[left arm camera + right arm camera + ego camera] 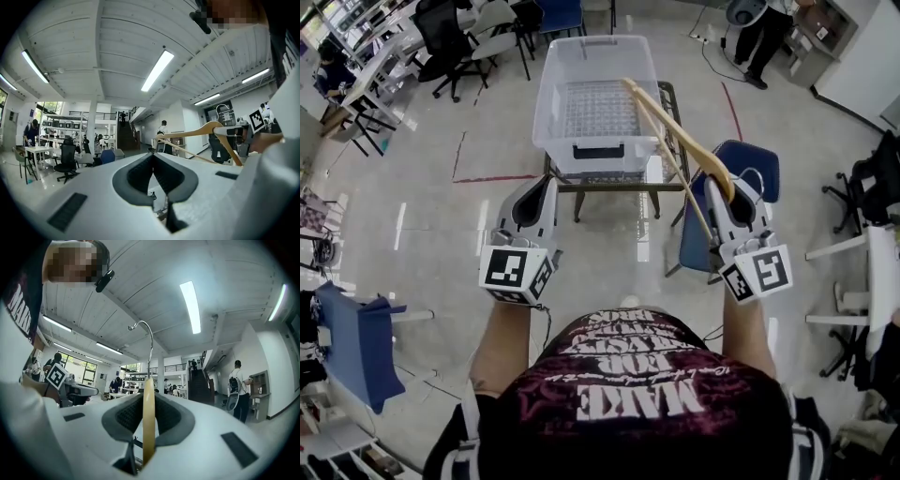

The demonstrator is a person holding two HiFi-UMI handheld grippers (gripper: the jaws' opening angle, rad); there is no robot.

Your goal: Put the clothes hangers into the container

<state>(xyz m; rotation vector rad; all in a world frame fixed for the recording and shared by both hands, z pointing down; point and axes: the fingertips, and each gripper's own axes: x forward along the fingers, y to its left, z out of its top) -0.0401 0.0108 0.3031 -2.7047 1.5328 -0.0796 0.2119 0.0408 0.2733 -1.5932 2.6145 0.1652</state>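
A glossy pale floor (422, 187) with red tape lines (492, 178) fills the head view. Black office chairs (455, 47) crowd the upper left; a blue chair (694, 244) stands at right. In the gripper views a white ribbed ceiling (112, 51) carries long light strips (157, 70), with a dark staircase (125, 138) near centre and windows (77, 366) at left.

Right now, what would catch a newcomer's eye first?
A wooden hanger sticks out of the right claw, slanting over the right rim of the bin. That big clear bin sits empty straight ahead, and the left claw is shut on nothing.
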